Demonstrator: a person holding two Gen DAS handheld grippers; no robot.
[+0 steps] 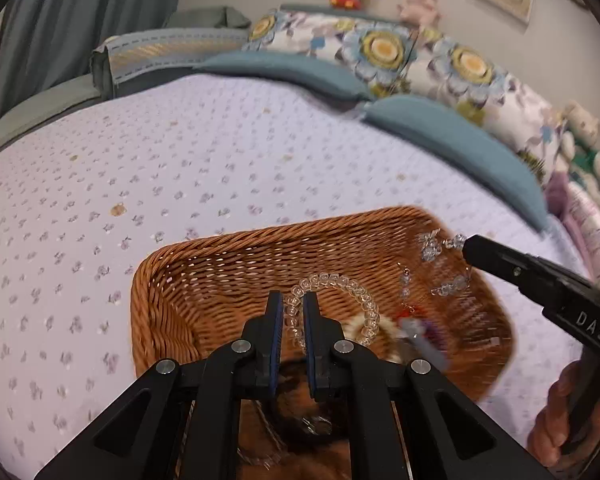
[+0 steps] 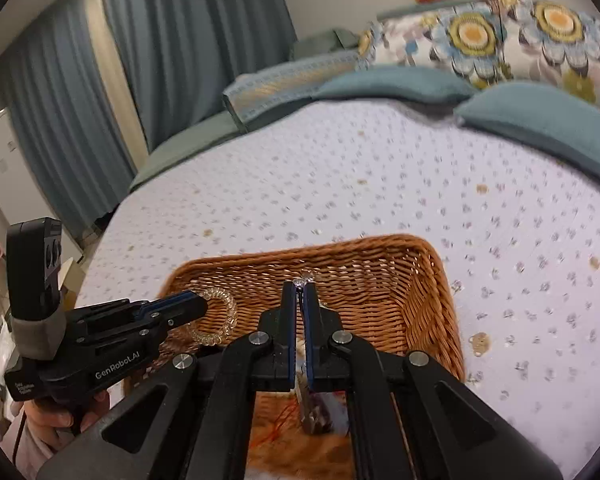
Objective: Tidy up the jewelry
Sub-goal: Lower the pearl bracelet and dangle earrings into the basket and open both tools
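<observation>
A brown wicker basket (image 1: 204, 280) sits on the bed; it also shows in the right wrist view (image 2: 428, 300). My left gripper (image 1: 292, 304) is shut on a clear bead bracelet (image 1: 352, 292) and holds it over the basket; it shows from the side in the right wrist view (image 2: 198, 300) with the bracelet (image 2: 228, 312). My right gripper (image 2: 299, 286) is shut on a crystal bead necklace (image 2: 303, 280) whose strand hangs down between the fingers. In the left wrist view the right gripper (image 1: 466, 246) holds the necklace (image 1: 432, 248) over the basket's right side.
A lilac floral bedspread (image 1: 180, 168) covers the bed. Teal pillows (image 1: 460, 140) and floral cushions (image 1: 384, 52) lie at the head. More trinkets, red and furry, lie in the basket bottom (image 1: 416, 328). Blue curtains (image 2: 180, 40) hang at the left.
</observation>
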